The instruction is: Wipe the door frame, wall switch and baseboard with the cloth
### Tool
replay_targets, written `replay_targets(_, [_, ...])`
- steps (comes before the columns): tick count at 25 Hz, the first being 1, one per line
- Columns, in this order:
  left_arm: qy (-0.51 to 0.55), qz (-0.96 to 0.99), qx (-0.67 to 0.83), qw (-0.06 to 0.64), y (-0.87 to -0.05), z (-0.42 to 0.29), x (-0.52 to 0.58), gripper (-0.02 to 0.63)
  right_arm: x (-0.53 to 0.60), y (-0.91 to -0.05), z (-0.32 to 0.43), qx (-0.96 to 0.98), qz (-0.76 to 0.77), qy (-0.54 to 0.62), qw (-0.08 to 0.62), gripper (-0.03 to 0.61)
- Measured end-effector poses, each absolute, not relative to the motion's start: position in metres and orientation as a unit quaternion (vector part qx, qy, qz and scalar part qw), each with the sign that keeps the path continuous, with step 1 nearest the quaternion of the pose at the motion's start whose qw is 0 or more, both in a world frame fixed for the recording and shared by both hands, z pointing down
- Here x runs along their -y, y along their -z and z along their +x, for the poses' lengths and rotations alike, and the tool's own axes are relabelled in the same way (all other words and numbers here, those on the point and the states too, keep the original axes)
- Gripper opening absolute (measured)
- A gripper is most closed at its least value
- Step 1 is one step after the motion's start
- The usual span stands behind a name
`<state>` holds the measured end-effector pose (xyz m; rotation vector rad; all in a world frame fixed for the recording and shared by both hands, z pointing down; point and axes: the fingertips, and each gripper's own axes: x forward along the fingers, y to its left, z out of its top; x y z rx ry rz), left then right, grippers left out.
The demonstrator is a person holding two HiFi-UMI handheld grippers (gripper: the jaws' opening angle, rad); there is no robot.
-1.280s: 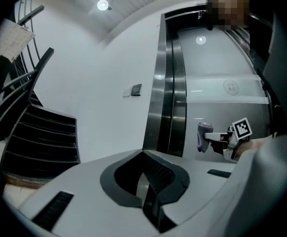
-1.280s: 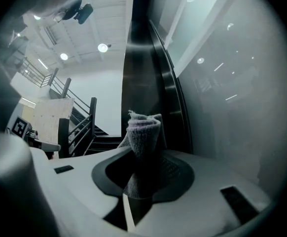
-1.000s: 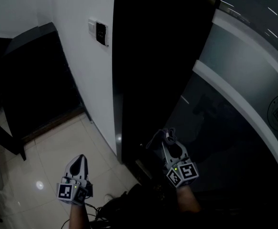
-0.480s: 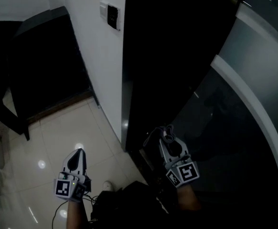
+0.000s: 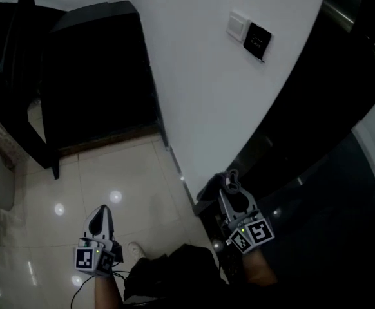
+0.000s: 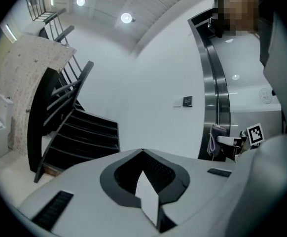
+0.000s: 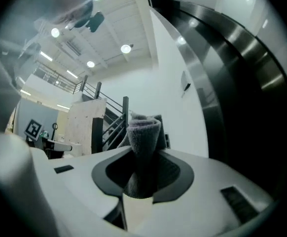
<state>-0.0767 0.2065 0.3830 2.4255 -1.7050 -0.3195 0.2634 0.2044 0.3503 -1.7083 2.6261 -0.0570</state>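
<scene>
My right gripper (image 5: 229, 184) is shut on a folded grey cloth (image 5: 231, 174), low beside the dark door frame (image 5: 316, 102). In the right gripper view the cloth (image 7: 144, 137) stands up between the jaws, with the frame (image 7: 222, 78) on the right. The wall switch (image 5: 239, 25), with a black panel (image 5: 258, 40) next to it, sits high on the white wall (image 5: 200, 76). A dark baseboard strip (image 5: 174, 163) runs along the wall's foot. My left gripper (image 5: 102, 211) hangs over the tiled floor, shut and empty; its view shows the switch (image 6: 187, 101) far ahead.
A dark staircase (image 5: 91, 69) with a slanted rail (image 5: 20, 121) stands at the left of the wall. Glossy beige floor tiles (image 5: 129, 185) lie between the stairs and me. A glass panel with a pale band (image 5: 374, 153) lies right of the frame.
The head view has swung round: the white wall and switch now fill the middle and the door frame sits further right. Both grippers keep almost the same places in view.
</scene>
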Motion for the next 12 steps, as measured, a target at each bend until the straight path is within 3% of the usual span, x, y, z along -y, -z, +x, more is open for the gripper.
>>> replay_targets(6, [0.115,0.766,0.626,0.087,-0.386,-0.256,-0.162,0.0,-0.107,-0.338,0.109,-0.847,-0.531,0.01,0.034,0.095])
replay_targets(12, [0.118,0.749,0.641,0.116,-0.397,-0.327,-0.102,0.0,-0.026,-0.351,0.011,-0.874,-0.486,0.009,-0.007,0.095])
